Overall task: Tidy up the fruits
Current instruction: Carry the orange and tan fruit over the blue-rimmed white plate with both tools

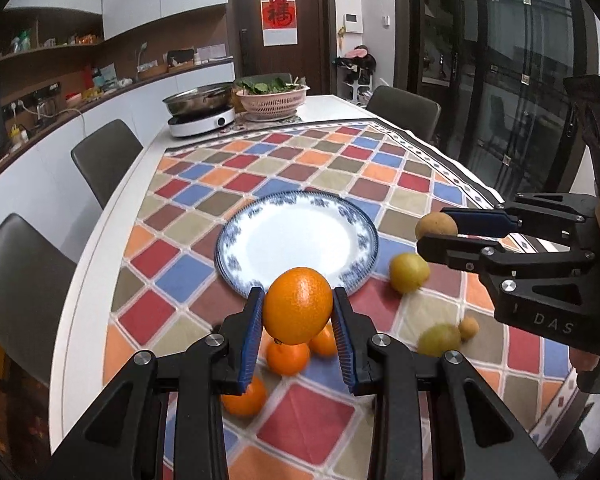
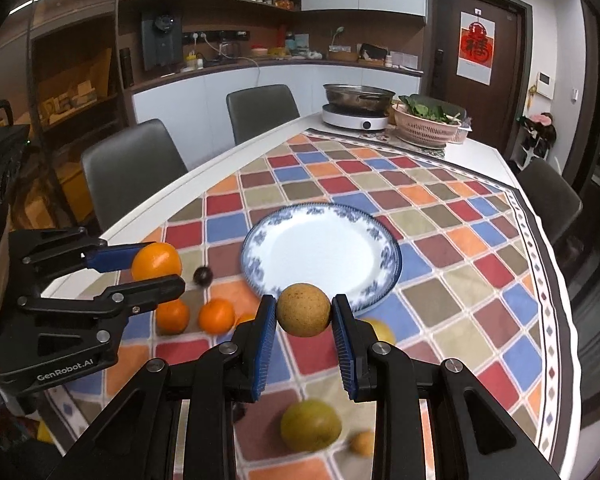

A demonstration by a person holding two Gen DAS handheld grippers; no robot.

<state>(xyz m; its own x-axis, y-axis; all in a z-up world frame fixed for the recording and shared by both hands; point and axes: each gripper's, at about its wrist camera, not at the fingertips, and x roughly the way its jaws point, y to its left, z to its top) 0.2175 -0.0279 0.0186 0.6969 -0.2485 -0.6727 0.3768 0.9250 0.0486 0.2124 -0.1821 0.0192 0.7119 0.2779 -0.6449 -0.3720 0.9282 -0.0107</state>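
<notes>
Above near edge of checkered cloth (image 1: pixel 228 184), both grippers loaded and clear of table. Left gripper (image 1: pixel 298 312) pinching orange (image 1: pixel 298 306) between blue pads. Right gripper (image 2: pixel 304 312) pinching small brown round fruit (image 2: pixel 303 309). Plate (image 1: pixel 256 216) empty, at 12 o'clock from left fingertips, just beyond orange; from right fingertips also about 12, rim just past fruit. Both hands about equally near. Spare oranges (image 2: pixel 216 315), yellow-green fruit (image 2: pixel 311 425) lie on cloth below grippers, at 6 o'clock.
</notes>
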